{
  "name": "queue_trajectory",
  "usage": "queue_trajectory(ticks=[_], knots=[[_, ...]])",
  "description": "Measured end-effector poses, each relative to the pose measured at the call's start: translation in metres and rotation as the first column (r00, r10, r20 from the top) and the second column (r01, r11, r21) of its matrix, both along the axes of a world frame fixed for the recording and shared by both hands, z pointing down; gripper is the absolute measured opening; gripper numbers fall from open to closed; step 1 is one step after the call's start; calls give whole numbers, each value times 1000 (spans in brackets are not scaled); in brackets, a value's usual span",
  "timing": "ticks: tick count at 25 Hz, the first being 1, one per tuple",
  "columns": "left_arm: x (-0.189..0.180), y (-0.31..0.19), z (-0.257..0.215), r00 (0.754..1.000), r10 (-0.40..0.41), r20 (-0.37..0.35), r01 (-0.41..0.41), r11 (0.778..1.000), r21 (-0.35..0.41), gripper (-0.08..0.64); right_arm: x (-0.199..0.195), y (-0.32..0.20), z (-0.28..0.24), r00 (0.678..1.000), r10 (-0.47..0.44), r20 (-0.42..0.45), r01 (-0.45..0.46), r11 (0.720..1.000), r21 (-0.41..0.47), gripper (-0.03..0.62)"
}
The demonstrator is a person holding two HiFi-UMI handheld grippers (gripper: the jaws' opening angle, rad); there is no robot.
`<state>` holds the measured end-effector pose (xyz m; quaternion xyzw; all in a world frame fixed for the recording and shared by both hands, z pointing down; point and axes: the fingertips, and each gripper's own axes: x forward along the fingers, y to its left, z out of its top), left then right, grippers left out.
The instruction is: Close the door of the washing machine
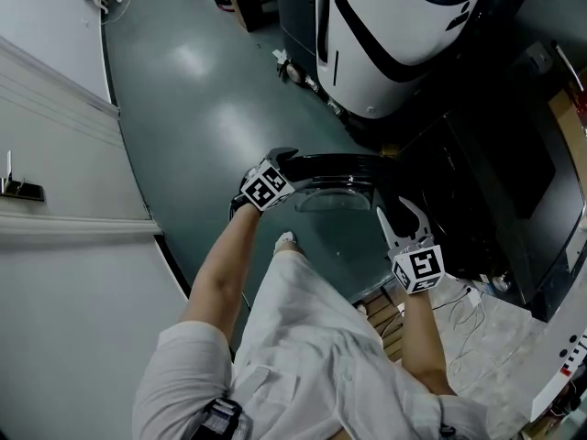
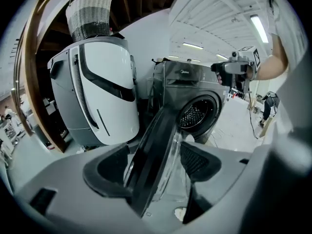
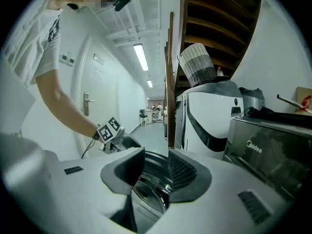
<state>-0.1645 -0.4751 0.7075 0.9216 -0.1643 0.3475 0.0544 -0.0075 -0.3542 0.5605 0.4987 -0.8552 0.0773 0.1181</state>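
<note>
The door [image 1: 339, 168] of the washing machine [image 1: 500, 177] stands swung wide open. Its dark ring runs from the hinge by the machine's front out to a free edge on my left. My left gripper [image 2: 155, 168] is at that free edge with its jaws spread. In the left gripper view the rim cuts edge-on between them, with the drum opening [image 2: 197, 112] straight beyond. The pads seem clear of the rim on both sides, though the wide-angle view leaves me unsure of a light touch. My right gripper [image 3: 157, 172] is spread too and holds nothing. It sits nearer the hinge end, looking onto the door's glass bowl [image 3: 151, 199]. I judge the left is the better placed of the two. The door has to swing from its free edge towards the drum, and that edge lies in my left gripper's jaws.
</note>
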Motion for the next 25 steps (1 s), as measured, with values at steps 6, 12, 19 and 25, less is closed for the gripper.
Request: queue_trajectory(ticks=[6,12,19,25], knots=[[2,3,16,996,-1,88,2,1000,-3,337,3,2,1,1000,-15,3,15,1000,-5,152],[3,13,16,994,-26,106,27,1000,-6,347,8,16,0,1000,-23,-2,23,1000,-16,152],[3,46,15,991,-93,101,96,995,-24,345,18,38,-5,1000,-27,13,27,1000,-14,152],[11,81,11,986,-143,81,147,988,-51,344,31,69,-12,999,-31,20,31,999,-9,152]])
